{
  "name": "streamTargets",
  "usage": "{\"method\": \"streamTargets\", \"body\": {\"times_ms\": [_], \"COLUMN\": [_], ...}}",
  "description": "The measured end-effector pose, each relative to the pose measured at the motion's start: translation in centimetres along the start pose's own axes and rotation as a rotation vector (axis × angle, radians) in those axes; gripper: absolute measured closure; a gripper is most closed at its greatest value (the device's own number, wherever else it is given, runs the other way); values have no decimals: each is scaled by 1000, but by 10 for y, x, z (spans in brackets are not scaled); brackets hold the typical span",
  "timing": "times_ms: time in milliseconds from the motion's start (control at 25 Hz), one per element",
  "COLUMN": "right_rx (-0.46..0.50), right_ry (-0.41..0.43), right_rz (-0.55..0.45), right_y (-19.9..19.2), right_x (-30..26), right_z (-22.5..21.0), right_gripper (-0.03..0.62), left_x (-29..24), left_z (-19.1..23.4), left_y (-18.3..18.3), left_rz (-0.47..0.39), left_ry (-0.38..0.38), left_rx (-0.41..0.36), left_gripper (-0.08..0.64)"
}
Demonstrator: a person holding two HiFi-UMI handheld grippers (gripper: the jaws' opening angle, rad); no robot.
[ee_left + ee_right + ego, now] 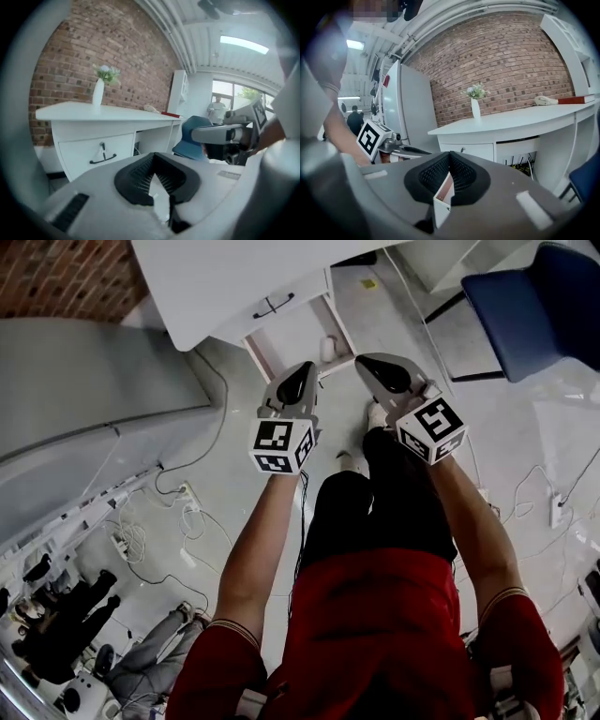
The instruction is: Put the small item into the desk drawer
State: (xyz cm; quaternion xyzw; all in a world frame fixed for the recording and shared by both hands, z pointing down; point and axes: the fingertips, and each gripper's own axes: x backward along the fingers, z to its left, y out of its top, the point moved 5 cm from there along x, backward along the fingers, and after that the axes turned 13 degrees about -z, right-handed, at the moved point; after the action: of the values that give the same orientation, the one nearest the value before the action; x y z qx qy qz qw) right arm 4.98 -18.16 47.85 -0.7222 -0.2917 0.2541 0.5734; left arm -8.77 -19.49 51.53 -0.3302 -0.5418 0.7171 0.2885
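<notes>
The vase [476, 108] stands on the tabletop [520, 121], with the brick wall [497, 61] behind. The drawer [471, 151] sits under the tabletop's edge and the chair [588, 180] is to its right. The small item [442, 199] sits between the right gripper's [449, 171] fingers [433, 176].

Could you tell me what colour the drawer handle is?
The drawer handle is black, clearest in the left gripper view.

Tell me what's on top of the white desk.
A slim white vase of flowers stands on the white desk; a flat red book and an unidentifiable pale object lie at one end. Nothing looks covered.
</notes>
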Motion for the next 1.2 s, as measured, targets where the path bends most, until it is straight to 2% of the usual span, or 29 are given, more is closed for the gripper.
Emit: {"method": "streamTargets", "body": {"times_ms": [160,480,640,840,1000,1200], "right_rx": [-4,-7,5,21,49,53], "right_ry": [41,50,47,56,63,98], "right_rz": [-29,-143,-212,-260,-267,-274], "right_y": [33,114,153,188,205,221], "right_x": [17,49,61,76,86,103], "right_z": [28,83,105,122,118,109], "right_gripper": [584,586,586,586,586,586], "left_x": [28,82,102,124,131,132], "left_z": [-41,-92,-109,-119,-129,-146], "left_y": [57,159,186,216,231,245], "left_rz": [-81,-288,-316,-350,-348,-360], "left_ry": [-105,-166,-197,-177,-169,-145], "left_rx": [-126,-147,-161,-166,-215,-222], "left_gripper": [554,554,554,554,554,554]}}
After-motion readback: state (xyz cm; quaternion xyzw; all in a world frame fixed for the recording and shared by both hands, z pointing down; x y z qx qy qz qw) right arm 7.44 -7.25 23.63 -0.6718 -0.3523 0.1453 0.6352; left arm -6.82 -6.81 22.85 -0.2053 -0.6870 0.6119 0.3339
